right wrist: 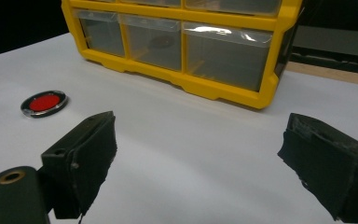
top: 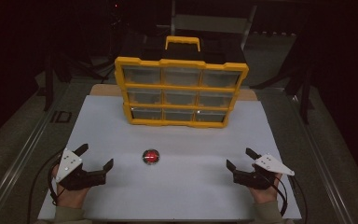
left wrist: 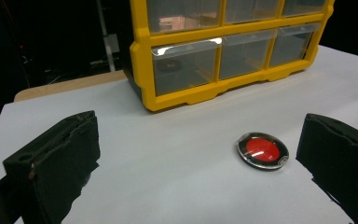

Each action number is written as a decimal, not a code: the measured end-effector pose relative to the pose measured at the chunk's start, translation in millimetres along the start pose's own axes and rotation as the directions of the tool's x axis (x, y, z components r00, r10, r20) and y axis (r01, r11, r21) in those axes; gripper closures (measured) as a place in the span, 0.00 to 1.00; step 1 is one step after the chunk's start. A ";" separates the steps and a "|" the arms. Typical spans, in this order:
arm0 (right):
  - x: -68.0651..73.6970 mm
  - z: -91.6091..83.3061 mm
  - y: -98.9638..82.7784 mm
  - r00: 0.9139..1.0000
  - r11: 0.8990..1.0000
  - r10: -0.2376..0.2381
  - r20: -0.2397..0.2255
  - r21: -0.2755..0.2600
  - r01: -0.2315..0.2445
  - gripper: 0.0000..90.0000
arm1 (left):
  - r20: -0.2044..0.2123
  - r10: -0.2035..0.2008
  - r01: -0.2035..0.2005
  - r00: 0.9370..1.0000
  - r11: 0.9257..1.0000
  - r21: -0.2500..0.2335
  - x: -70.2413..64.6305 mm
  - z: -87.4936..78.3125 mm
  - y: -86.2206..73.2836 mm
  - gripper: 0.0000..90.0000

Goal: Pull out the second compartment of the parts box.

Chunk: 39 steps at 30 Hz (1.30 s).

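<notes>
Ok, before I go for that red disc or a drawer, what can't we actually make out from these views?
- Drawer contents: cabinet fronts are cloudy and dim in the high view; a dark shape in one drawer in the left gripper view stays unidentifiable.
- Top drawer row: cut off by the upper edge in both gripper views.
- Red disc: too small to tell what it is.
- Cabinet back: hidden by its own front.

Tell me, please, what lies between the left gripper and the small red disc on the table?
Nothing: in the high view only bare white table separates the open left gripper from the red disc.
</notes>
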State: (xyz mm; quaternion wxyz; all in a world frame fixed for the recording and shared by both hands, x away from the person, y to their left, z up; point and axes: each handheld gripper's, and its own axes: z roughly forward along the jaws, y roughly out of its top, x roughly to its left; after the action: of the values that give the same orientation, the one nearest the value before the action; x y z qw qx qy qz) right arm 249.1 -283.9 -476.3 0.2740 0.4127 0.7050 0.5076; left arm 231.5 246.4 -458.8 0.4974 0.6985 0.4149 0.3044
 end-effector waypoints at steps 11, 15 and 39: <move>2.0 3.0 1.9 1.000 1.000 0.018 -0.021 -0.007 -0.018 0.10 | -0.003 -0.003 0.003 1.000 1.000 0.020 -3.6 2.9 -7.1 0.00; 3.8 5.1 4.5 1.000 1.000 0.015 -0.026 0.001 -0.015 0.10 | 0.006 0.006 -0.006 1.000 0.999 0.031 -4.8 3.3 -9.8 0.00; 25.4 22.1 58.7 0.996 0.999 -0.043 -0.073 -0.015 0.042 0.11 | 0.006 0.001 -0.001 1.000 1.000 0.031 -7.7 5.9 -12.7 0.00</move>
State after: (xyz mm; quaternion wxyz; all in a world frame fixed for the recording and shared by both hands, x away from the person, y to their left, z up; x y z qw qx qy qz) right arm 271.8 -242.8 -427.6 0.2612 0.3768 0.7198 0.5213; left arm 229.3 239.1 -472.8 0.4877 0.7071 0.4176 0.2962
